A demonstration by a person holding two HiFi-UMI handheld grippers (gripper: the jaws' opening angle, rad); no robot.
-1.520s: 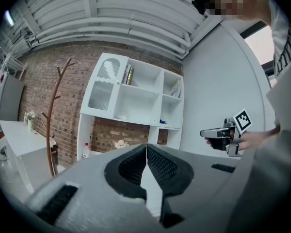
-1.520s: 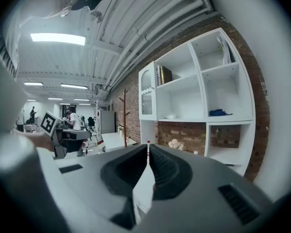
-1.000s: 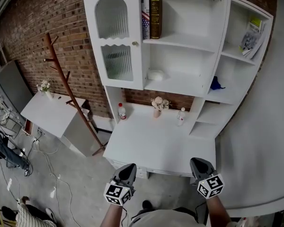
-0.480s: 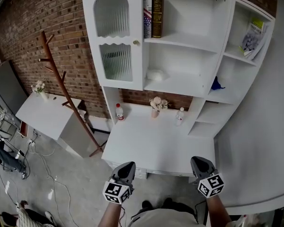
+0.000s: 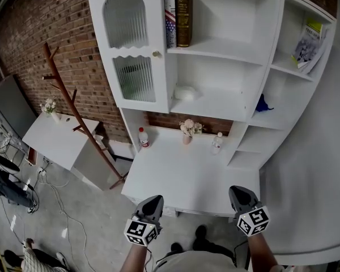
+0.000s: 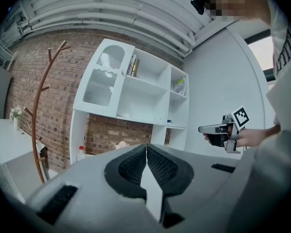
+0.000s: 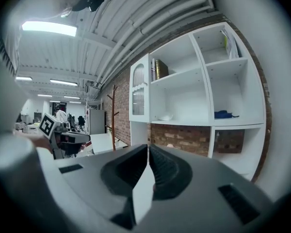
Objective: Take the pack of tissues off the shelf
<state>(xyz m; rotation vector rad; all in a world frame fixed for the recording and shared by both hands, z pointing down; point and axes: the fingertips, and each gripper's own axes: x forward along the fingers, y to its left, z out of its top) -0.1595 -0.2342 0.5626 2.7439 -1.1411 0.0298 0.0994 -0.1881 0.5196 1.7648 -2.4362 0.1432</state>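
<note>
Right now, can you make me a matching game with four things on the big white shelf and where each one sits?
Things:
1. pack of tissues
2. books
3. blue object
4. red-capped bottle

Places:
A. on the desk, at its left end
B. top shelf, right beside the glass door
C. right-hand section, one shelf under the magazine
D. middle shelf, below the books

Pairs: 1-D, 2-B, 3-C, 4-A

Pretty even, soft indoor light, faint shadows. The ceiling strip light (image 7: 48, 28) glares a bit; both gripper views bend hard, with dark corners.
</note>
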